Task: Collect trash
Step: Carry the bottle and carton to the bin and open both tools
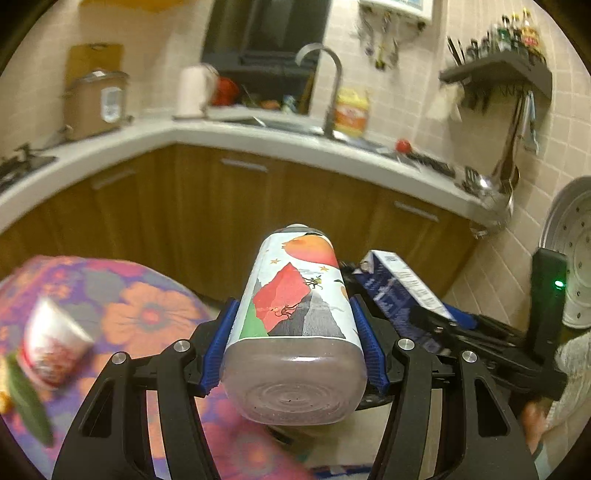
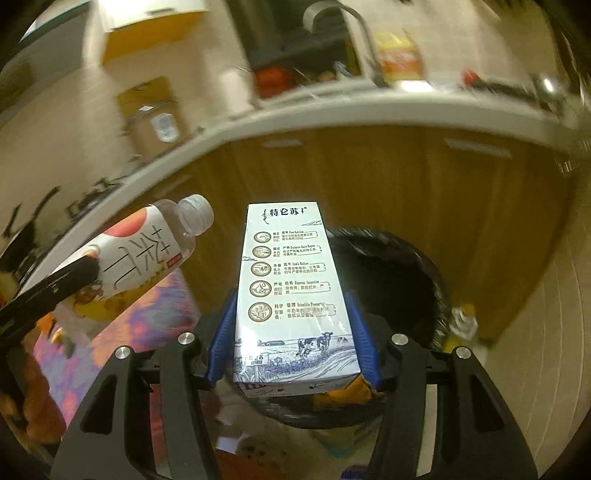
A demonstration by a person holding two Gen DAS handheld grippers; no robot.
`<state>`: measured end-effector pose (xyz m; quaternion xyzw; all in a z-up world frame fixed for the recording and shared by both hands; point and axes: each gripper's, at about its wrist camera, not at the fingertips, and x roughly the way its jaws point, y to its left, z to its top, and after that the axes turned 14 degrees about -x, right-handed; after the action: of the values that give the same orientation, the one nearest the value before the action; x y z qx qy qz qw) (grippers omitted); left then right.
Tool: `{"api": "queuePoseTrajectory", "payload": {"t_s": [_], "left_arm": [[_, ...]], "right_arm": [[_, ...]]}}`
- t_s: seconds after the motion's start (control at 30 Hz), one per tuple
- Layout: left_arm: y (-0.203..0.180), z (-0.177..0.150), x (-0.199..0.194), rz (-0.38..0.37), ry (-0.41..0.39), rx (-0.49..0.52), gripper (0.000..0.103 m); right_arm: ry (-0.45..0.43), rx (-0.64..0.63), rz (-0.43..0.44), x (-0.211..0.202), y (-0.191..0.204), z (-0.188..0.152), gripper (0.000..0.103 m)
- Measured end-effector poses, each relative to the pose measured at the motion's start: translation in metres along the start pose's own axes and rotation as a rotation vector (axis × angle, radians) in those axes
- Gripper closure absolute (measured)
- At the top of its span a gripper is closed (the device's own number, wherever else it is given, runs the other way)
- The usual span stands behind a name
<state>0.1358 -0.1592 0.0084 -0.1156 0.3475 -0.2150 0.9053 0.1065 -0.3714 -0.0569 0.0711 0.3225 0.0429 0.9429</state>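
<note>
Two hand-held grippers, each with its jaws clamped on an object.
The left gripper (image 1: 295,325) points forward and slightly downward, its blue pads (image 1: 218,343) pressed against both sides of a bottle (image 1: 295,295) held lengthwise. The right gripper (image 2: 291,332) is angled likewise, its pads (image 2: 221,332) closed on a carton (image 2: 291,291). In the left wrist view, the right gripper lies just beside the left, with a hand (image 1: 535,421) behind it.

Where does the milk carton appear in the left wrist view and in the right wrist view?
Left wrist view: milk carton at right of centre, behind the bottle, held by the right gripper.
Right wrist view: it fills the centre, clamped between the blue pads, above the black bin.
Shared landmark: the curved sink faucet at top.
</note>
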Motion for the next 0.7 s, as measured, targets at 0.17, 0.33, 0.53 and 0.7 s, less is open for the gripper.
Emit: {"api": "queuePoseTrajectory", "payload": {"t_s": [0.17,0.33,0.53,0.7], "left_arm": [[-0.011,-0.007,0.048,-0.001,0.110,0.004,0.045],[-0.014,-0.009,0.070,0.009,0.159,0.008,0.044],[-0.010,-0.008,0.065,-0.009,0.167,0.001,0.044],[-0.008,-0.008,0.046,-0.018,0.146,0.007,0.043]], "right_arm": [[0.084,0.073,-0.010,0.028,-0.019,-0.009,0.049],[0.105,0.118,-0.014,0.038,-0.029,-0.009,0.048],[0.121,0.161,0.012,0.037,-0.041,-0.015,0.043],[0.107,0.157,0.029,0.027,-0.036,-0.016,0.043]]}}
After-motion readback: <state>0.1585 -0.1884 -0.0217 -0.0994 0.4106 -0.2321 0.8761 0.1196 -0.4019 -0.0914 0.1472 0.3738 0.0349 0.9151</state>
